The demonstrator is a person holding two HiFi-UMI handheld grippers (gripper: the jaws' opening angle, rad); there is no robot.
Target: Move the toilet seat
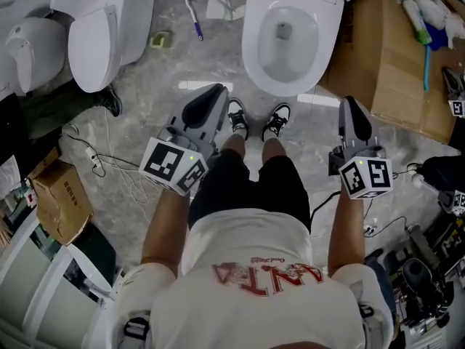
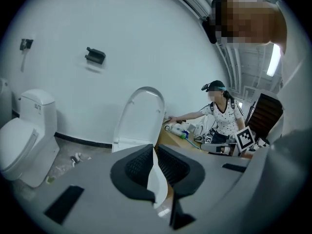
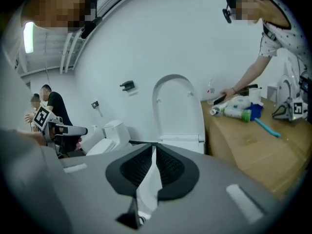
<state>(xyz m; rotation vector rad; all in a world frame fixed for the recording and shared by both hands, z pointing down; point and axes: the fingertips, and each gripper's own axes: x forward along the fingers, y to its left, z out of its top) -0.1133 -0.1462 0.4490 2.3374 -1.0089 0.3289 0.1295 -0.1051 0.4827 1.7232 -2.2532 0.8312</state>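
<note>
Left gripper [image 2: 154,153], right gripper [image 3: 153,152] closed, both empty.

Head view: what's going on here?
A person stands facing the toilet, with a gripper in each hand. The left claw and right claw are both shut and empty, in the air short of the bowl, touching nothing. The toilet's lid stands upright. A second toilet sits off to the left, with nobody handling it.
</note>
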